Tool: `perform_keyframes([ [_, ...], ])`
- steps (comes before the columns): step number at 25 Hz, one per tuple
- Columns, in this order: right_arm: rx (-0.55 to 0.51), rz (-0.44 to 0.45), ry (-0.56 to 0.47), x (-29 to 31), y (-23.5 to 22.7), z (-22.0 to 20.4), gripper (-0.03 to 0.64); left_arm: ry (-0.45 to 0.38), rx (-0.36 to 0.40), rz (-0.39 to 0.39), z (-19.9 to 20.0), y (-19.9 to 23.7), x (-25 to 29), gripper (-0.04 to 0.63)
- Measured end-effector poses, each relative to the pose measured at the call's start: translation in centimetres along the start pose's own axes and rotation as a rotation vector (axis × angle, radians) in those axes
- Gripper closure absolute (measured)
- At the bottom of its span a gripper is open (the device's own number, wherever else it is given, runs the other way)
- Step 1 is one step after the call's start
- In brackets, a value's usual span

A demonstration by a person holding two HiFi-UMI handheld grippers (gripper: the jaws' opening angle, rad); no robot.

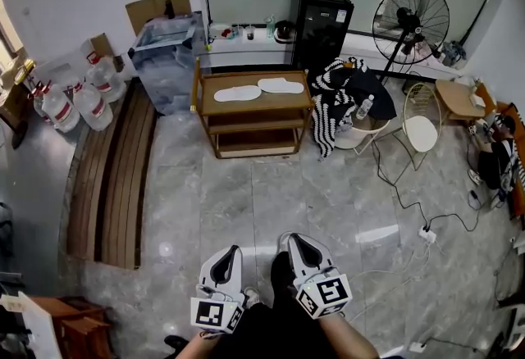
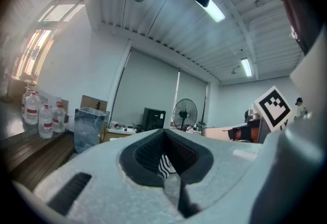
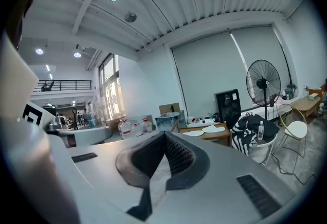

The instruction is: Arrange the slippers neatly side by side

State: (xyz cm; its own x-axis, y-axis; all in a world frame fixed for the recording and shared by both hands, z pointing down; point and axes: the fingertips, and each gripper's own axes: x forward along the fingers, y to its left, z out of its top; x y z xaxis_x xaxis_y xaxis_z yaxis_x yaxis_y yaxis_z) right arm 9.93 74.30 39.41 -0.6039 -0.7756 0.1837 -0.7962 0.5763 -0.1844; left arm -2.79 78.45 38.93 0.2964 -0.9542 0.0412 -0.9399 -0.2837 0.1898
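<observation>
Two white slippers lie on the top shelf of a low wooden rack (image 1: 300, 103) across the room: one slipper (image 1: 236, 93) at the left, the other slipper (image 1: 281, 85) to its right and slightly farther back, angled apart. The same slippers (image 3: 206, 130) show small in the right gripper view. My left gripper (image 1: 230, 251) and right gripper (image 1: 297, 240) hang close together low in the head view, far from the rack, over grey floor. Both are shut with nothing between the jaws. The left gripper (image 2: 164, 133) and right gripper (image 3: 164, 136) both point toward the rack.
A clear plastic bin (image 1: 166, 61) stands left of the rack, with water jugs (image 1: 78, 101) and wooden planks (image 1: 115, 169) farther left. A chair with striped cloth (image 1: 340, 103), a standing fan (image 1: 409, 21), a black cabinet (image 1: 318, 23) and floor cables (image 1: 410, 210) lie to the right.
</observation>
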Motion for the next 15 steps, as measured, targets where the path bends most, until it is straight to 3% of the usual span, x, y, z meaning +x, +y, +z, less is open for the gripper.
perform_keyframes([
  [15, -0.016, 0.104, 0.042, 15.6, -12.0, 4.9, 0.609, 0.032, 0.009, 0.103, 1.1, 4.9, 17.9, 0.583],
])
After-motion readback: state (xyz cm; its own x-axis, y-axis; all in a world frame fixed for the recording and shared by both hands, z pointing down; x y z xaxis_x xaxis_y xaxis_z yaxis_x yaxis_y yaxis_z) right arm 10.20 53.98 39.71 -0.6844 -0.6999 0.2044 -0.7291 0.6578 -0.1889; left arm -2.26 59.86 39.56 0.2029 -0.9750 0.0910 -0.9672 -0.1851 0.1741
